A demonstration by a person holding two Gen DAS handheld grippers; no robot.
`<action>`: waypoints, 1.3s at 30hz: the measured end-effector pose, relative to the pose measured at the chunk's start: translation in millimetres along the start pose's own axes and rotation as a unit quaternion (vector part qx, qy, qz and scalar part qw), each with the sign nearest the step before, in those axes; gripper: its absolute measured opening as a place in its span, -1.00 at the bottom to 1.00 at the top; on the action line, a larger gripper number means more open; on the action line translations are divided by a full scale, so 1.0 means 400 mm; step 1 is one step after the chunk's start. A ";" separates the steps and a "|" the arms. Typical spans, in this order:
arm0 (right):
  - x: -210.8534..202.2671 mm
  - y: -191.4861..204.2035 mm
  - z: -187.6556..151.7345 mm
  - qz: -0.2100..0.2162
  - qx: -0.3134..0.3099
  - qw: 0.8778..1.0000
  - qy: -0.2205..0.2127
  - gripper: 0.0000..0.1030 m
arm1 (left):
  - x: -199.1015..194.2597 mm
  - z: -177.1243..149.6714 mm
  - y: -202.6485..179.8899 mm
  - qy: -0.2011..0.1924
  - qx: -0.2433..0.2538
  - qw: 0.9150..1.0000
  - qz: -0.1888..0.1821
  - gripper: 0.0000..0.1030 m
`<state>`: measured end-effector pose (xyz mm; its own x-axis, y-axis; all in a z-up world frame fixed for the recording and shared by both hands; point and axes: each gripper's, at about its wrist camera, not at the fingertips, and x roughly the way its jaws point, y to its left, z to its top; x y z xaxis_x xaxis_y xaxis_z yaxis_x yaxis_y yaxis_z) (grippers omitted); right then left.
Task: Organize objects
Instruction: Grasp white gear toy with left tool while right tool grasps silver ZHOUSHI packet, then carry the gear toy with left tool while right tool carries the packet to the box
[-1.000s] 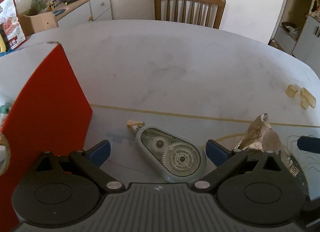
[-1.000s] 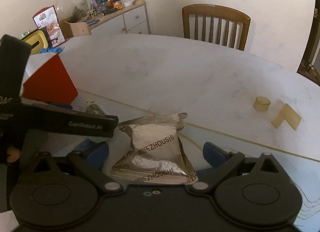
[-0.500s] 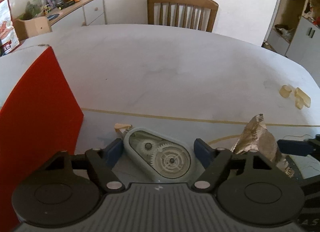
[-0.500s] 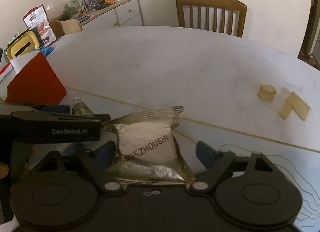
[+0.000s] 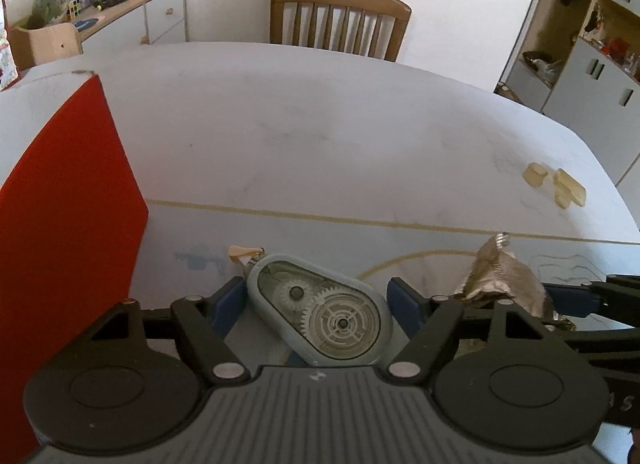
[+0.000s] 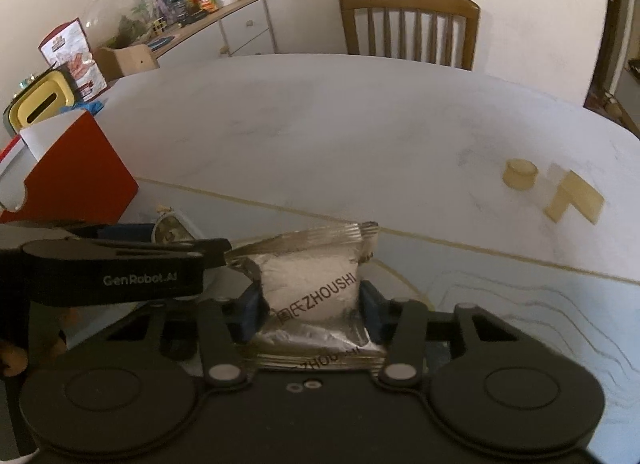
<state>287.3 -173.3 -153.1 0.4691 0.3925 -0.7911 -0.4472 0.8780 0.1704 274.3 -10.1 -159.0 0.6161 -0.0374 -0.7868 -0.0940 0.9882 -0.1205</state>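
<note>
Red box walls left side; table beyond open; small blocks far right.

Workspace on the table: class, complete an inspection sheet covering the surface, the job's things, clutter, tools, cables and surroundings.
Surface: pale table, faint smudges, a thin tan line across it.
Job's things: correction tape dispenser and foil packet side by side; red box to their left.
Clutter: small yellowish blocks on the table's right side.
Tools: left tool has just been closing and its pads rest against the dispenser; right tool has just been closing and pinches the packet.
Cables: nothing seen.
Surroundings: wooden chair behind the table, sideboard with toys on top, shelf unit.
</note>
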 end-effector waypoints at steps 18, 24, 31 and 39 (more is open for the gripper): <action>-0.189 -0.028 -0.098 -0.005 0.060 0.998 -0.018 -0.10 | -0.174 -0.079 -0.035 -0.012 0.019 0.998 -0.060 0.50; -0.258 0.004 -0.101 -0.004 0.058 0.998 -0.040 -0.10 | -0.272 -0.083 -0.031 -0.033 0.025 0.996 -0.080 0.50; -0.332 0.057 -0.081 0.008 0.058 0.996 -0.062 -0.10 | -0.368 -0.082 0.016 -0.046 0.014 0.995 -0.087 0.50; -0.372 0.167 -0.045 0.019 0.033 0.996 -0.082 -0.10 | -0.467 -0.064 0.112 -0.072 0.002 0.994 -0.084 0.50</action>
<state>173.9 -177.9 -34.5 0.5733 0.4610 -0.6774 -0.4186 0.8755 0.2415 135.0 37.2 -32.7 0.7279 -0.1803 -0.6616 0.0229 0.9707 -0.2394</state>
